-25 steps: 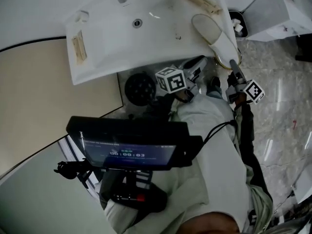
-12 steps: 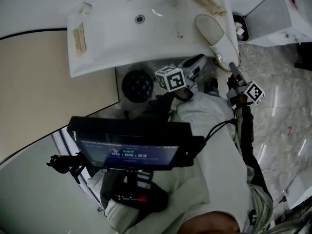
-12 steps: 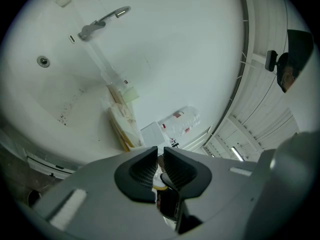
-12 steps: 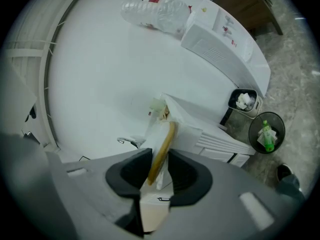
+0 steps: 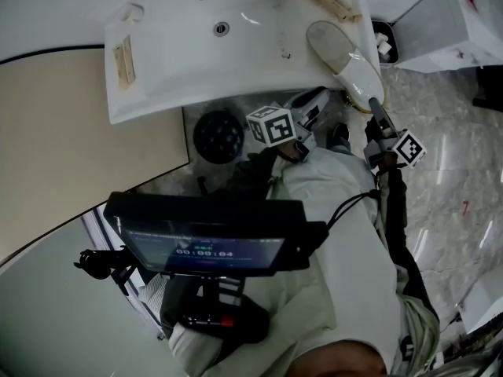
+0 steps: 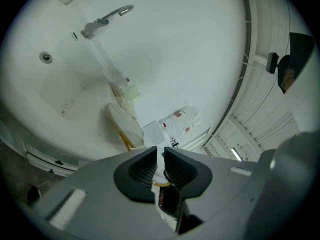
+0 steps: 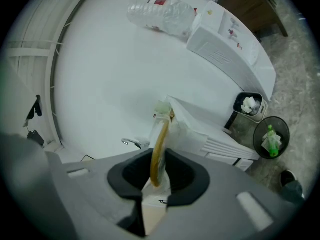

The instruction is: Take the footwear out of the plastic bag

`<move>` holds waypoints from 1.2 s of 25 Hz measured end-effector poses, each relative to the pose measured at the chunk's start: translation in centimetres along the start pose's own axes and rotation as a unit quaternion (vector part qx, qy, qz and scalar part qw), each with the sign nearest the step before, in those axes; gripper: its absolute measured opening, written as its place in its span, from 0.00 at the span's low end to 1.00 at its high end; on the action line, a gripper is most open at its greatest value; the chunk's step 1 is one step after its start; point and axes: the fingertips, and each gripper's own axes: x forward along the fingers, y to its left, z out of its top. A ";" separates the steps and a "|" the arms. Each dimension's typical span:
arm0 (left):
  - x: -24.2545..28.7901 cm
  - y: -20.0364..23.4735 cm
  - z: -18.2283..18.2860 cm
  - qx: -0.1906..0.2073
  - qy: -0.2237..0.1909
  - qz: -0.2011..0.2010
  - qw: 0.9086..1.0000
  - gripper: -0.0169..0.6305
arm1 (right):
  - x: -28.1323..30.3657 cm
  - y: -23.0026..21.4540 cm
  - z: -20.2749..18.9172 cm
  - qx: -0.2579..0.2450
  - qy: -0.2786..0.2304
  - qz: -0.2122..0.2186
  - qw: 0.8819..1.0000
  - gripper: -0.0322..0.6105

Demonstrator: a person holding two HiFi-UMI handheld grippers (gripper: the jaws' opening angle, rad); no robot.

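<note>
A white slipper (image 5: 338, 53) with a yellowish rim lies in clear plastic at the right edge of the white sink (image 5: 196, 53). My right gripper (image 5: 375, 104) is at its near end. In the right gripper view the slipper (image 7: 160, 134) stands edge-on between the closing jaws of the right gripper (image 7: 159, 154), and both pads touch it. My left gripper (image 5: 321, 96) hangs just left of that end, below the sink's edge. Its jaws in the left gripper view (image 6: 159, 151) are nearly together, with a thin white film of the bag and a yellow rim showing in the slit. The slipper (image 6: 124, 126) lies beyond them.
A small bin (image 5: 385, 42) with crumpled paper stands right of the sink, and a round bin (image 7: 271, 136) holds a green bottle. A crushed plastic bottle (image 7: 162, 11) lies farther off. A black round object (image 5: 218, 136) sits under the sink. A dark screen (image 5: 208, 230) hangs at the person's chest.
The head view has drifted a little. Both grippers stay at the slipper's near end, and the slipper has not visibly left the sink's edge.
</note>
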 end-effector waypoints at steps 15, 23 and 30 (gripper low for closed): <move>3.1 -3.8 1.3 -0.076 0.007 -0.130 0.989 0.70 | -3.7 9.7 4.2 0.016 -0.071 0.148 0.986 0.16; 3.1 -10.8 10.3 -0.034 -0.120 -0.242 0.962 0.77 | -4.3 14.1 3.1 0.002 -0.047 0.192 0.980 0.16; 3.3 -11.0 10.9 0.003 -0.116 -0.185 0.976 0.32 | -5.6 15.7 2.4 -0.015 -0.018 0.204 0.979 0.16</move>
